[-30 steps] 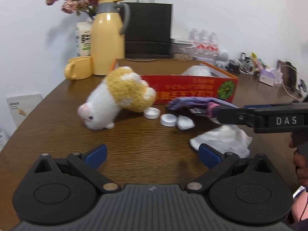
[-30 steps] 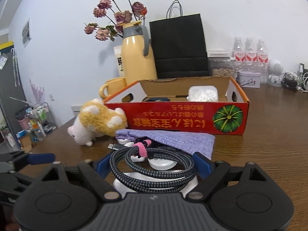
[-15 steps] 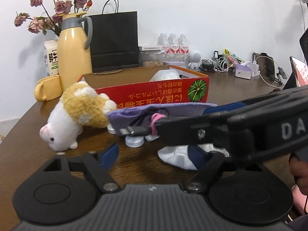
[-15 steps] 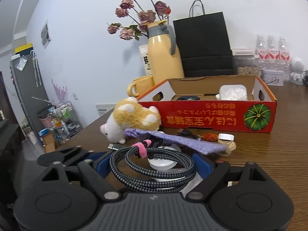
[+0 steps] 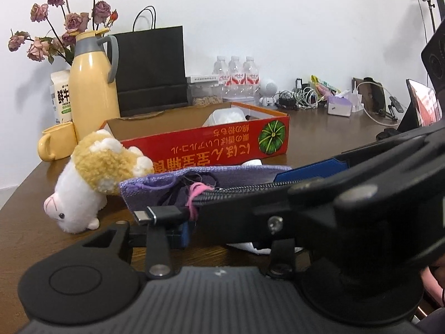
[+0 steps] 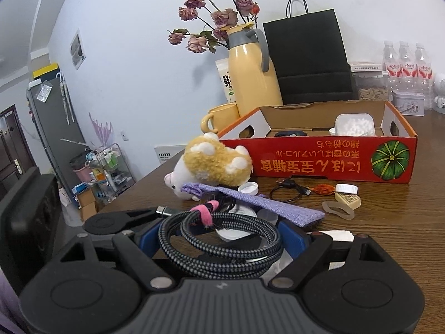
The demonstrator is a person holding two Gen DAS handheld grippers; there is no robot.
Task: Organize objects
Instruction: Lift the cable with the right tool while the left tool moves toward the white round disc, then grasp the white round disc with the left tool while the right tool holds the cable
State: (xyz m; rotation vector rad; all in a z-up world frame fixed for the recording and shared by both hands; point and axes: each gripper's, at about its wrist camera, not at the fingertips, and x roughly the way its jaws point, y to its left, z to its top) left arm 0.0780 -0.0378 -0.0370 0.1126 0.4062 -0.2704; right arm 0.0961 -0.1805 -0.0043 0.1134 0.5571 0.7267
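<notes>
On red box [image 6: 317, 161] front: upside-down yellow characters.

Both wrist views low over table [image 5: 41, 194], facing red box [image 5: 222, 142] [image 6: 319, 161], close in, sharing plush toy [image 5: 91, 183] [image 6: 214, 164].
</notes>
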